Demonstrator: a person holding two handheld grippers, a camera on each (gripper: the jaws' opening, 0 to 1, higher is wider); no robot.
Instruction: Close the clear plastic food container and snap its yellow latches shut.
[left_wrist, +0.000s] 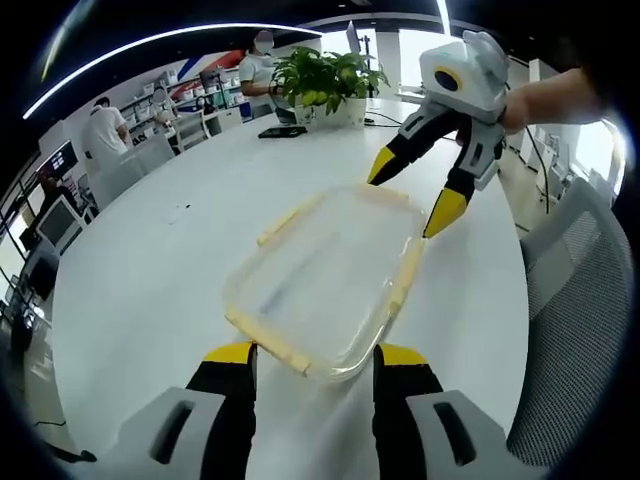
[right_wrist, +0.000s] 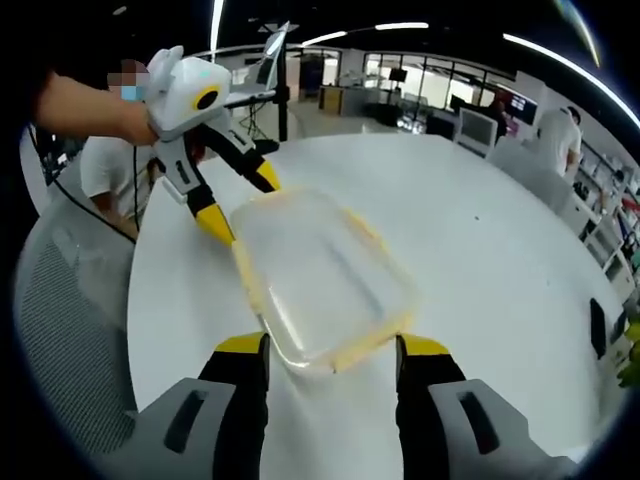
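Left gripper view first: the left gripper (left_wrist: 315, 365), black with yellow tips, has its jaws spread wide, one tip to each side of the near short end of the clear rectangular plastic food container (left_wrist: 325, 275). The jaws grip nothing; the container's rounded corner sits right between them, just beyond the tips. The container lies flat on the white round table (left_wrist: 150, 280), its lid already on, with pale yellow latches (left_wrist: 405, 275) running along its edges. Whether those latches are snapped down is not clear at this blur. Across the container comes the right gripper (left_wrist: 405, 197), white-bodied with black arms and yellow tips, held by a hand (left_wrist: 545, 100). Its jaws stand open, one tip just above the far edge, the other by the far right corner. Behind, a green leafy potted plant (left_wrist: 325, 85) stands on the table, and a grey mesh chair (left_wrist: 575, 330) is at the right.

Right gripper view now: the right gripper (right_wrist: 330, 350) shows the same picture from the opposite end, jaws wide, tips flanking the container's (right_wrist: 325, 275) near corner, nothing clamped. The left gripper (right_wrist: 240, 203) reaches in from the upper left, jaws parted, its lower yellow tip at the container's far left corner. Yellow latches (right_wrist: 370, 345) trim the near edge.
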